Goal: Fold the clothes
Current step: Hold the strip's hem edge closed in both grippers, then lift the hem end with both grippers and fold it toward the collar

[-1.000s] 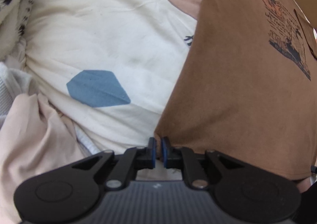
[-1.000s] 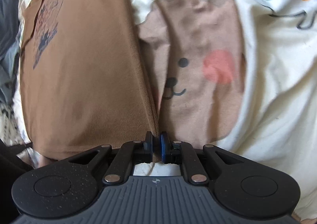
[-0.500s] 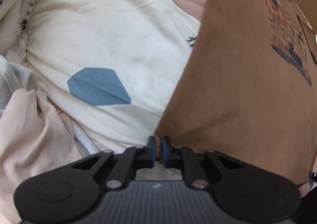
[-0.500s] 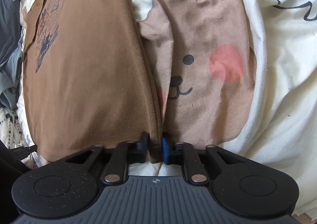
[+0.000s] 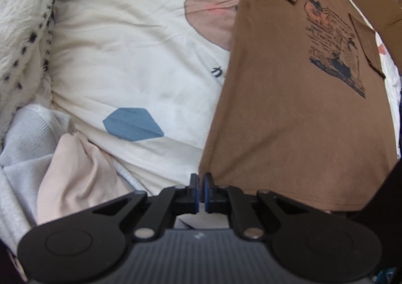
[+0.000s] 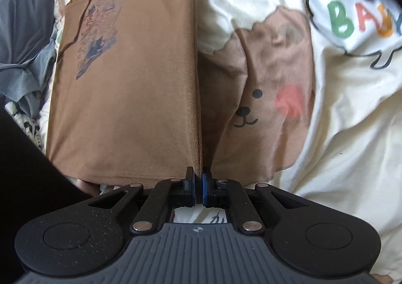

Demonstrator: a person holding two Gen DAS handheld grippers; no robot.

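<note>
Pinching the two hem corners of the brown printed cotton T-shirt on the cream cartoon bedsheet, left hand-held gripper and right hand-held gripper are clamped shut, probably ready to carry the hem up toward the collar.

Pretty clearly a bedroom at home: everything sits on a bed with a cream cartoon duvet, a bear face printed just right of the right jaws. Loose laundry's heaped left of the left jaws: a pink garment, a spotted fleece.
</note>
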